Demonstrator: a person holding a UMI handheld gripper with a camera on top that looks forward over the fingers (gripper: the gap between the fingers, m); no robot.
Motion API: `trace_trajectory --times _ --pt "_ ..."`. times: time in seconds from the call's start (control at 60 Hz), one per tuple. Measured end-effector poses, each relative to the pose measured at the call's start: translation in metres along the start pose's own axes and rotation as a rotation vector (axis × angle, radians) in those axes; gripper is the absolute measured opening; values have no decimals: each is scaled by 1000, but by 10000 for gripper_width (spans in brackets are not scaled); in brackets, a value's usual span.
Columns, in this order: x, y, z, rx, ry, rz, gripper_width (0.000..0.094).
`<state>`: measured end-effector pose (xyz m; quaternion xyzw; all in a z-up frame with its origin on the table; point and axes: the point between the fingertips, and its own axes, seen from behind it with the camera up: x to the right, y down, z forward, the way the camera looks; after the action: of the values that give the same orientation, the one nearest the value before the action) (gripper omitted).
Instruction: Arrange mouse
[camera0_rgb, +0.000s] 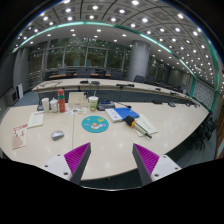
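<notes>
A small grey mouse (57, 135) lies on the pale curved table (110, 150), ahead of my left finger and off to its left. A round blue mouse pad (95, 124) lies on the table beyond the fingers, to the right of the mouse. My gripper (111, 161) is open and empty, its two magenta pads (76, 157) wide apart above the table's near edge. Nothing stands between the fingers.
Bottles and cups (58, 101) stand at the back left. Papers (19, 134) lie at the left. A blue book and papers (127, 115) lie right of the mouse pad. A cup (93, 102) stands behind the pad. Further desks and chairs (110, 86) fill the room beyond.
</notes>
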<state>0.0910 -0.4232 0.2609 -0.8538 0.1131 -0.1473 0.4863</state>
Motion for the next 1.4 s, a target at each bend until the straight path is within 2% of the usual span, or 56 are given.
trace_trajectory --times 0.233,0.417,0.533,0.667,0.867,1.267,1.4 --pt "-18 48 19 -69 -31 13 858" --pt "-95 109 57 -120 -121 5 855" --pt "-174 126 91 -132 -216 13 859" --pt "-264 120 139 -109 -314 -3 862" --pt "-358 107 220 -124 -354 -10 860" --pt "-407 72 317 -160 -320 -8 843" --pt "-411 67 333 -161 -292 -52 723"
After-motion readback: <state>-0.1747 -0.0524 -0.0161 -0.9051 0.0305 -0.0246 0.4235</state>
